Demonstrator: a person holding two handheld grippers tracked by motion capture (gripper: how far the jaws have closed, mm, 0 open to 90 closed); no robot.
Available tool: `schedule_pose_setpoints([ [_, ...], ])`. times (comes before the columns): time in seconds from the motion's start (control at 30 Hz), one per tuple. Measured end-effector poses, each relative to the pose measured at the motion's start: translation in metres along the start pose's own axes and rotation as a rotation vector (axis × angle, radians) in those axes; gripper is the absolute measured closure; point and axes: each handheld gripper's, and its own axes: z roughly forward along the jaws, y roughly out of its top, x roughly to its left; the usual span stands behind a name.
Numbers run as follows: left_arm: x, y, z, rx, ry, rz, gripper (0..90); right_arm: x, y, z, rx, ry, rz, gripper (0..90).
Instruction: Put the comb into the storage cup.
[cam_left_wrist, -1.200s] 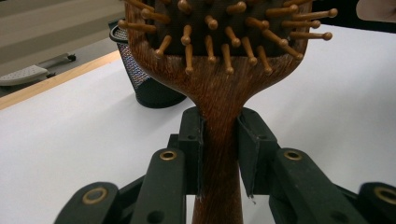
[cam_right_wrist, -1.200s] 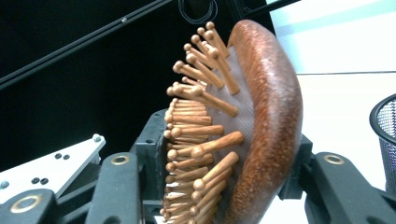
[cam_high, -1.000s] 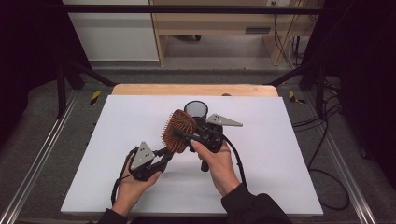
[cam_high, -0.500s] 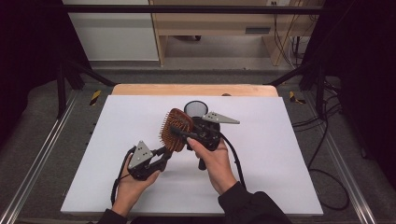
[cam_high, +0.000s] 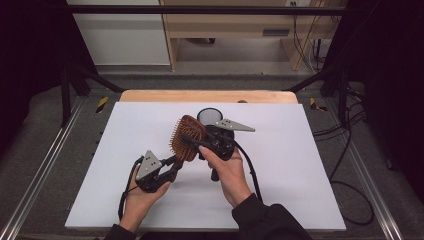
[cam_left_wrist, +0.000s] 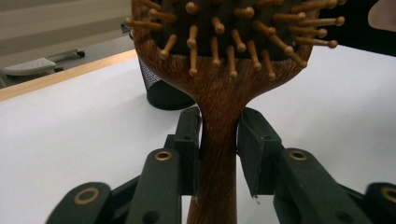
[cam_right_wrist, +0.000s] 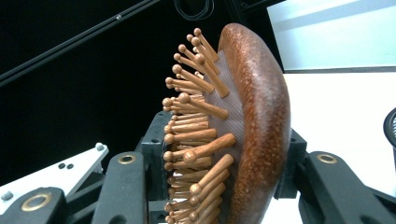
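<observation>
A wooden paddle hairbrush (cam_high: 187, 137) with peg bristles is held above the white table (cam_high: 300, 150), tilted up toward the back. My left gripper (cam_high: 175, 161) is shut on its handle (cam_left_wrist: 217, 140), one jaw on each side. My right gripper (cam_high: 197, 142) clasps the brush head (cam_right_wrist: 257, 121), with one jaw against the bristles (cam_right_wrist: 196, 140) and the other against the smooth back. A hand holds each gripper near the table's front middle.
A black mesh cup (cam_high: 209, 116) stands upright just behind the brush, also seen past the head in the left gripper view (cam_left_wrist: 163, 93). A wooden strip (cam_high: 210, 96) edges the table's back. Cables (cam_high: 250, 170) trail from the grippers toward the person.
Brush and both grippers have drifted very slightly to the left; the grips look the same.
</observation>
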Motion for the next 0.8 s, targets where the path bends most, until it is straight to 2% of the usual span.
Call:
schedule_pose_setpoints([
  [0.03,0.0,0.0,0.0,-0.004,0.001,-0.003,65.6,-0.001,0.0,0.0,-0.001,-0.002,0.0,51.8],
  [0.07,0.001,0.0,0.0,-0.007,0.005,-0.009,58.7,-0.002,0.002,-0.001,0.001,-0.006,0.006,51.8],
  [0.1,0.001,0.0,0.0,-0.018,0.013,-0.009,55.6,-0.003,0.002,-0.001,-0.001,-0.011,0.005,51.8],
  [0.17,0.001,0.0,0.0,-0.023,0.013,-0.007,53.6,-0.004,0.003,-0.002,-0.002,-0.015,0.007,51.8],
  [0.23,0.0,0.0,0.0,-0.036,0.012,-0.011,43.7,-0.008,0.006,-0.004,-0.015,-0.019,0.02,51.8],
  [0.27,0.0,0.0,0.0,-0.037,0.019,-0.013,43.7,-0.008,0.006,-0.004,-0.015,-0.019,0.02,51.8],
  [0.3,0.0,0.0,-0.002,-0.047,0.032,-0.025,36.9,-0.01,0.008,-0.005,-0.019,-0.029,0.02,51.8],
  [0.33,0.0,0.0,-0.002,-0.047,0.032,-0.025,34.5,-0.011,0.009,-0.006,-0.022,-0.034,0.023,51.8],
  [0.37,0.0,0.0,-0.003,-0.052,0.035,-0.029,34.5,-0.011,0.009,-0.006,-0.022,-0.034,0.023,51.8],
  [0.43,-0.001,0.0,-0.008,-0.067,0.041,-0.039,26.7,-0.015,0.013,-0.009,-0.034,-0.042,0.032,51.8],
  [0.5,-0.001,0.0,-0.01,-0.069,0.047,-0.04,24.7,-0.017,0.014,-0.009,-0.038,-0.046,0.029,51.7],
  [0.53,-0.001,-0.001,-0.015,-0.072,0.058,-0.043,19.1,-0.019,0.017,-0.011,-0.046,-0.057,0.03,51.7],
  [0.6,-0.001,-0.002,-0.017,-0.071,0.065,-0.049,16.5,-0.021,0.018,-0.011,-0.05,-0.062,0.031,51.7],
  [0.63,0.0,-0.002,-0.02,-0.073,0.077,-0.056,10.3,-0.025,0.021,-0.012,-0.055,-0.074,0.034,51.7],
  [0.8,0.007,-0.004,-0.032,-0.097,0.118,-0.087,5.2,-0.029,0.025,-0.013,-0.062,-0.088,0.035,51.7],
])
